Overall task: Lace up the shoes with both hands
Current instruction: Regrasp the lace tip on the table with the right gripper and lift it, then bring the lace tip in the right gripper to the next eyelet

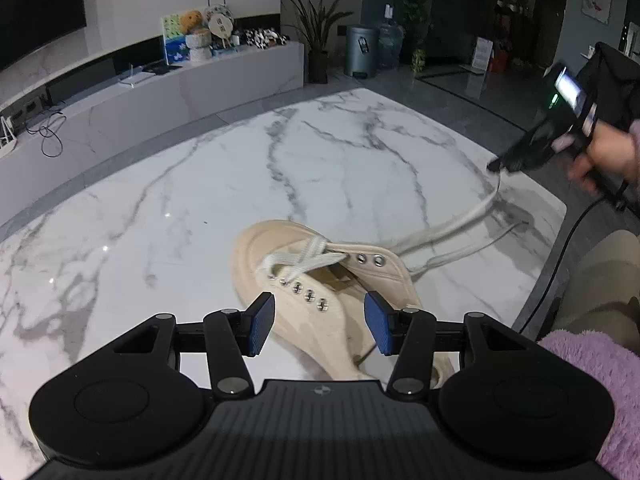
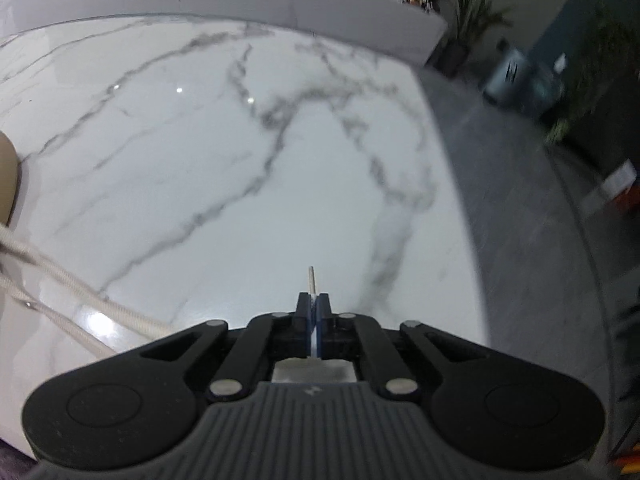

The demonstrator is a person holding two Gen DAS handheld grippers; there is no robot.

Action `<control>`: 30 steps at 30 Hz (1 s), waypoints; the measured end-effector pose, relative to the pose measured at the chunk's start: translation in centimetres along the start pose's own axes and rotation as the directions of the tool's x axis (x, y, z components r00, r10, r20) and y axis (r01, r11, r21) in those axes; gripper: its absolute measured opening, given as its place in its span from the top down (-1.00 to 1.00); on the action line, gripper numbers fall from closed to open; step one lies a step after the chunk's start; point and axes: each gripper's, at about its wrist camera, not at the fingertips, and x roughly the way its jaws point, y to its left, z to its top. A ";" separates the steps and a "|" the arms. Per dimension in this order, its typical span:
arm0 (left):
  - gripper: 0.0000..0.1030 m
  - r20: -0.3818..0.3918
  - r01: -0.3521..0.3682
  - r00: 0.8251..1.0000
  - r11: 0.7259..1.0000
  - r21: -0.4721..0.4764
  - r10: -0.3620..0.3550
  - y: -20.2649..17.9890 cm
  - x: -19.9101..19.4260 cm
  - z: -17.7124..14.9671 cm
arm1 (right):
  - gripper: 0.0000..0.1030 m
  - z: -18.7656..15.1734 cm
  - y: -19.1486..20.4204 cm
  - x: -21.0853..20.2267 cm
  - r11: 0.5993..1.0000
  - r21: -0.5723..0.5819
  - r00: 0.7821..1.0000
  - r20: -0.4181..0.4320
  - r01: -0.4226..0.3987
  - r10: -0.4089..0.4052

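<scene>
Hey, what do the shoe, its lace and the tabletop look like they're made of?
Shoe: probably cream canvas, matte woven look, with shiny metal eyelets. Lace: flat woven fabric, likely cotton or polyester; its stiff tip sticks out of the right tongs. Tabletop: glossy white, grey-veined marble or marble-look slab, reflecting lights.

A cream shoe point(image 1: 320, 292) is being shown at six o'clock on a table point(image 1: 160, 208) of white marble veined in grey. Its off-white lace point(image 1: 452, 228) is being seen trailing toward three o'clock. Blue pads are being shown on the black left gripper point(image 1: 320, 326). A lilac fleece sleeve point(image 1: 596, 392) is being seen at four o'clock.
</scene>
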 end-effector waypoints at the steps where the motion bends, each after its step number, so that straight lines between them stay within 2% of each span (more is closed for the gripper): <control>1: 0.08 -0.005 -0.002 1.000 1.000 -0.003 0.002 -0.2 0.4 0.0 | 0.95 0.1 -0.4 -0.6 1.000 -0.006 1.000 0.010 0.011 -0.011; 4: 0.11 -0.018 -0.023 1.000 1.000 -0.012 0.023 -0.5 1.8 0.1 | 0.95 0.4 -1.6 -2.4 0.999 -0.017 0.998 0.041 0.041 -0.040; 6: 0.37 -0.032 -0.022 0.999 0.999 -0.029 0.021 -0.4 2.6 0.1 | 0.95 0.3 -2.5 -3.7 0.998 -0.015 0.996 0.065 0.058 -0.057; 8: 0.56 -0.040 -0.020 0.999 0.999 -0.047 0.018 -0.1 3.3 0.1 | 0.95 0.2 -3.3 -4.8 0.998 -0.003 0.994 0.088 0.069 -0.068; 14: 0.84 -0.040 -0.029 0.999 0.997 -0.067 0.027 0.6 3.1 -0.2 | 0.95 -0.4 -4.7 -6.4 0.996 0.015 0.989 0.118 0.088 -0.089; 17: 0.88 -0.050 -0.041 0.998 0.996 -0.077 0.037 1.3 2.6 -0.5 | 0.96 -0.6 -5.1 -6.6 0.993 0.021 0.985 0.126 0.115 -0.117; 21: 0.88 -0.045 -0.030 0.999 0.994 -0.109 0.026 1.9 2.3 -0.8 | 0.96 -0.5 -5.1 -7.1 0.994 0.023 0.981 0.157 0.111 -0.113; 23: 0.88 -0.039 -0.027 0.999 0.993 -0.115 0.022 1.9 2.3 -0.8 | 0.96 -0.4 -4.3 -7.8 0.996 -0.023 0.976 0.204 0.081 -0.075; 25: 0.88 -0.034 -0.025 0.999 0.992 -0.120 0.021 1.8 2.3 -0.8 | 0.96 -0.2 -2.9 -8.9 0.995 -0.101 0.963 0.268 0.011 0.016; 30: 0.88 -0.021 -0.035 0.999 0.993 -0.109 0.033 1.6 2.3 -1.2 | 0.96 0.7 2.0 -11.2 0.949 -0.294 0.920 0.327 -0.119 0.216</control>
